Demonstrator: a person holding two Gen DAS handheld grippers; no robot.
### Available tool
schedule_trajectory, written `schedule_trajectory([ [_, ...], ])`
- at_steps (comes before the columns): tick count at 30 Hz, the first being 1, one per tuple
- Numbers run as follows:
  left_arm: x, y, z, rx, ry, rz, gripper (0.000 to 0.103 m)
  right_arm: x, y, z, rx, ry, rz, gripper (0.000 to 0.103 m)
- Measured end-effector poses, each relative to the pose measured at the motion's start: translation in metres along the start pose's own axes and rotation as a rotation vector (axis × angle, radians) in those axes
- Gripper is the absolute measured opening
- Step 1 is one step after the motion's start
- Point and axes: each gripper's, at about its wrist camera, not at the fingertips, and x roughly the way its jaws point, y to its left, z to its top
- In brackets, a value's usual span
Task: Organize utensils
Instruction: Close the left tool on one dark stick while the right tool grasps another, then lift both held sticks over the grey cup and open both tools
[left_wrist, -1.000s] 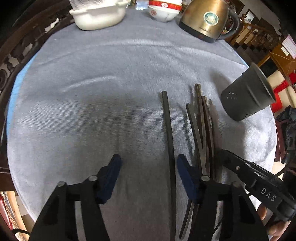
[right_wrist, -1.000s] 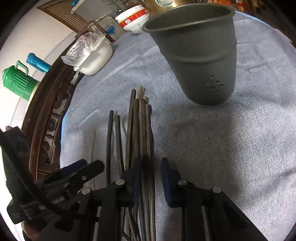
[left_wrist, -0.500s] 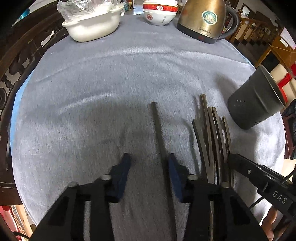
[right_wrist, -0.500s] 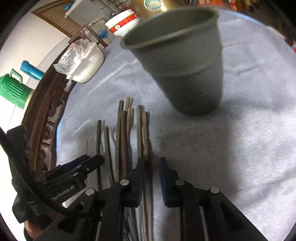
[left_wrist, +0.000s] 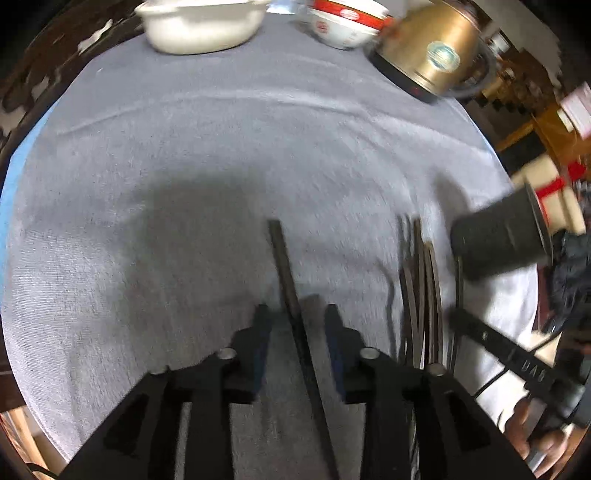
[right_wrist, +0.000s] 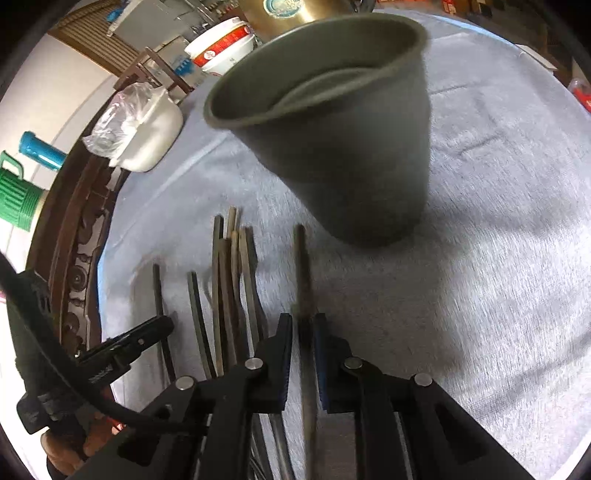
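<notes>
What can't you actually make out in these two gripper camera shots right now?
- Left wrist view: whether the left gripper touches the single dark chopstick; motion blur.
- Right wrist view: the inside bottom of the dark grey plastic cup; its own wall hides it.
- Right wrist view: lower ends of the bundled dark chopsticks; the right gripper covers them.

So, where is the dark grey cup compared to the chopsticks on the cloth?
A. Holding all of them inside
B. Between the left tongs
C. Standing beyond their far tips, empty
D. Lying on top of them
C: the dark grey cup stands upright past the chopsticks, empty inside.
</notes>
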Motion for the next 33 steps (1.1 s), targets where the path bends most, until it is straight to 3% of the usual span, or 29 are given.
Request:
schedule_trajectory([
  [6, 0.006, 0.0, 0.02, -0.072, 0.012, 0.054, 0.031, 0.003, 0.014, 0.004, -0.062, -0.024, -0.074, 0.012],
  [8, 0.015, -0.006, 0.029, -0.071, 0.007, 0.092, 0.017, 0.003, 0.017, 0.002, -0.091, -0.038, -0.09, 0.007],
  [10, 0.018, -0.005, 0.031, -0.085, 0.012, 0.054, 0.007, -0.002, 0.019, -0.001, -0.116, -0.057, -0.088, 0.007],
  [15, 0.007, -0.002, 0.031, -0.09, -0.017, 0.024, 0.007, -0.038, 0.024, -0.006, -0.182, -0.133, -0.008, 0.007],
  [24, -0.095, -0.041, 0.012, 0.04, -0.228, -0.027, 0.006, -0.132, 0.024, -0.022, -0.259, -0.312, 0.159, 0.006],
  [33, -0.203, -0.089, -0.002, 0.16, -0.459, -0.088, 0.006, -0.211, 0.037, -0.022, -0.269, -0.552, 0.195, 0.006],
])
